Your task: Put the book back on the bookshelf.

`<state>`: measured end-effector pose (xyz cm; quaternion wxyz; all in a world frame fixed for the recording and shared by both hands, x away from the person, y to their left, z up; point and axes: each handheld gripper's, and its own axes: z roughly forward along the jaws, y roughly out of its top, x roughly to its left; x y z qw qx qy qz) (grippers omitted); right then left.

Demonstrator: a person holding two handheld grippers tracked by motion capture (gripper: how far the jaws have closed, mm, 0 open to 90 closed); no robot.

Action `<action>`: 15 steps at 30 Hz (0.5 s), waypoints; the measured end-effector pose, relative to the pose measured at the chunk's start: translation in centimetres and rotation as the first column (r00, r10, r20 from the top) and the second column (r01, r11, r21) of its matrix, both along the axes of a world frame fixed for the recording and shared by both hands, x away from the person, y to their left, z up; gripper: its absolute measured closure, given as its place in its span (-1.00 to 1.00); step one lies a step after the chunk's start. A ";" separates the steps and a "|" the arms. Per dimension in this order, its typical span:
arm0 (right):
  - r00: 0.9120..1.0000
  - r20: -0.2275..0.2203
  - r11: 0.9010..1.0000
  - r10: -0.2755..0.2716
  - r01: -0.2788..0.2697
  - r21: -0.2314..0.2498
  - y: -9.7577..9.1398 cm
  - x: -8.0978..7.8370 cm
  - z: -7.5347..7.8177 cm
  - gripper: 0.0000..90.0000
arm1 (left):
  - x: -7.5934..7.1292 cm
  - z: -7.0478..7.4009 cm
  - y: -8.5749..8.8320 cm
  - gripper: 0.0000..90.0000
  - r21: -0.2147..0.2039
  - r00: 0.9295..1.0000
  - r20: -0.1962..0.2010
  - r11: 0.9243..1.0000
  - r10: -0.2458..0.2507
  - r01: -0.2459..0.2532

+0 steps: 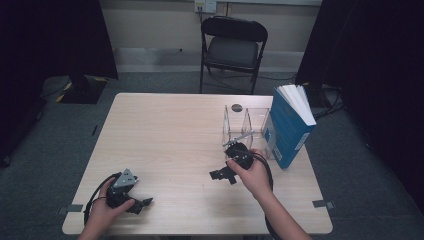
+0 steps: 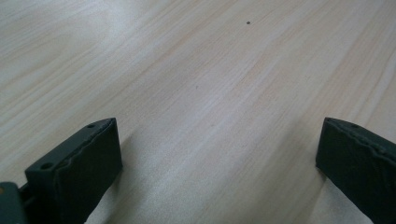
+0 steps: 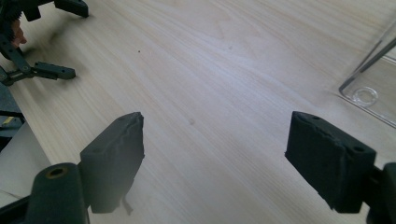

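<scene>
Wood-grain table [image 1: 170, 140], both grippers spread wide, holding nothing. High view adds a blue book [image 1: 290, 125] leaning on a clear organizer [image 1: 245, 125] by the right gripper [image 1: 222, 175]; left gripper [image 1: 142, 204] sits well apart.

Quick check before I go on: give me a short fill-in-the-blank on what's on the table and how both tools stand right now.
1. The blue book stands ____ at the table's right side.
2. The clear plastic organizer sits directly ____ of the book.
3. The jaws of the left tool and the right tool are both ____, holding nothing.
4. Beyond the table stands a black folding ____.

Missing words: upright; left; open; chair
</scene>
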<state>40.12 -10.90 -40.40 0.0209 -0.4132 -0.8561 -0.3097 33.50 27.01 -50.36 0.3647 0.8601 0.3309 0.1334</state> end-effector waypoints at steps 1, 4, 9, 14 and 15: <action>1.000 -0.001 1.000 -0.003 0.003 -0.002 0.2 0.0 -0.1 -0.58 | 0.0 0.0 0.0 -1.00 0.000 1.000 0.000 1.000 0.000 0.000; 1.000 0.000 1.000 0.010 -0.010 0.002 0.4 0.0 -0.5 -0.58 | 0.0 0.0 0.0 -1.00 0.001 1.000 0.000 1.000 0.000 0.000; 1.000 -0.005 1.000 0.014 -0.014 0.006 0.8 -0.1 -1.1 -0.58 | 0.0 0.0 0.0 -1.00 0.001 1.000 0.000 1.000 0.000 0.000; 1.000 -0.010 1.000 0.022 -0.022 0.003 1.2 -0.2 -1.8 -0.56 | 0.0 0.0 0.0 -1.00 -0.001 1.000 -0.001 1.000 0.001 -0.001; 1.000 -0.011 1.000 0.022 -0.022 0.005 1.3 -0.2 -1.9 -0.56 | 0.0 0.0 0.0 -1.00 0.000 1.000 0.000 1.000 0.001 -0.001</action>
